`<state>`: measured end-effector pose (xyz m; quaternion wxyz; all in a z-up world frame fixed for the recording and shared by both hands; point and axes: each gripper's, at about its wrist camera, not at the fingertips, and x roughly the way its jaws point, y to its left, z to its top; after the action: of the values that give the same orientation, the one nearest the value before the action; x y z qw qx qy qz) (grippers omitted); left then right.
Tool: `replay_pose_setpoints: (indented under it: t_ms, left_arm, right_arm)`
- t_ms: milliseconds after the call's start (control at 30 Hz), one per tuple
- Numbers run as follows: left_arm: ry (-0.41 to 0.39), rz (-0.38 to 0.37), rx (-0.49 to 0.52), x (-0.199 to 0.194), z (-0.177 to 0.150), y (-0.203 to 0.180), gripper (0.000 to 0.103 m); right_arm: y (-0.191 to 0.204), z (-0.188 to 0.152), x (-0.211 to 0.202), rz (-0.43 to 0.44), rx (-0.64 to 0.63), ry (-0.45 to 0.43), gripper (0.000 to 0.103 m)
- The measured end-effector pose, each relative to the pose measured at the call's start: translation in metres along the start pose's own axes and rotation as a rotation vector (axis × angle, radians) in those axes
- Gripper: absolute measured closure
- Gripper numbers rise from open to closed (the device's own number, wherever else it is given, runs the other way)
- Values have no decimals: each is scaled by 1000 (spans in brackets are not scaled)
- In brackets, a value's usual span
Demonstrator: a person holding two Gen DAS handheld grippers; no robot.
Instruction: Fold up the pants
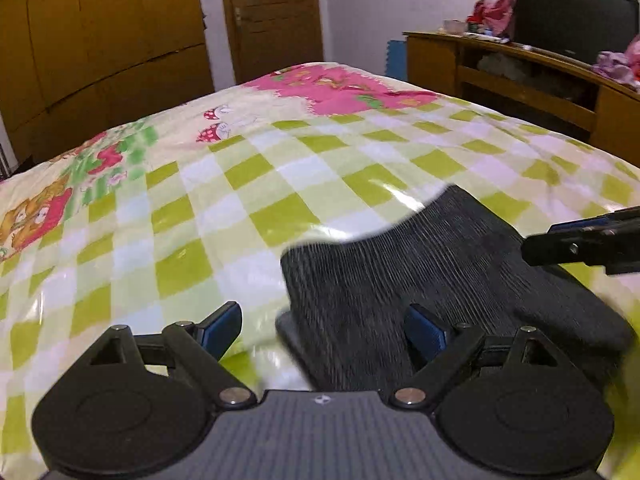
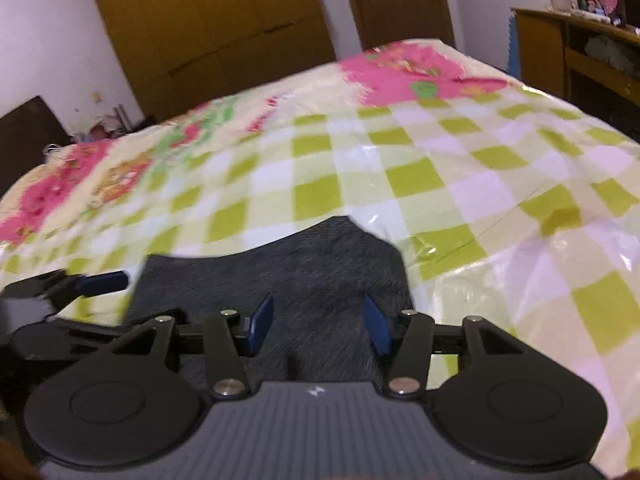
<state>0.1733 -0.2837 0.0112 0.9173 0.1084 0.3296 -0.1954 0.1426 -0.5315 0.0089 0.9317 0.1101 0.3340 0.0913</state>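
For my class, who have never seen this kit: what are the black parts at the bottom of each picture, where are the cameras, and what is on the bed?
Each picture comes from a camera fixed on a hand-held claw, looking forward along its two blue-tipped fingers. One view shows the left claw, the other the right claw; no robot arm is involved. Dark grey pants lie on a bed with a checked cover. Both claws stand open over the pants, and neither is seen pinching the cloth. Each claw also shows at the edge of the other's view.

Checked bed (image 1: 200, 208), wooden wardrobe (image 1: 100, 40), door (image 1: 276, 16), perhaps a television (image 1: 572, 20).
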Motion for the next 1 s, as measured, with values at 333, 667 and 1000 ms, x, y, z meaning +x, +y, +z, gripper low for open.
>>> replay_pose_setpoints:
  t_ms: [333,667,1000]
  left_arm:
    - [70,-42,-35,0,-14,9,2]
    - [16,98,-144,38,19,32,1]
    - [17,84,-101,42,14,28,1]
  right_arm:
    - [17,-37,6,-39,-46,93,49]
    - [11,23,65,-55,-38,64,50]
    - [9,19,65,-52,-12,52,44]
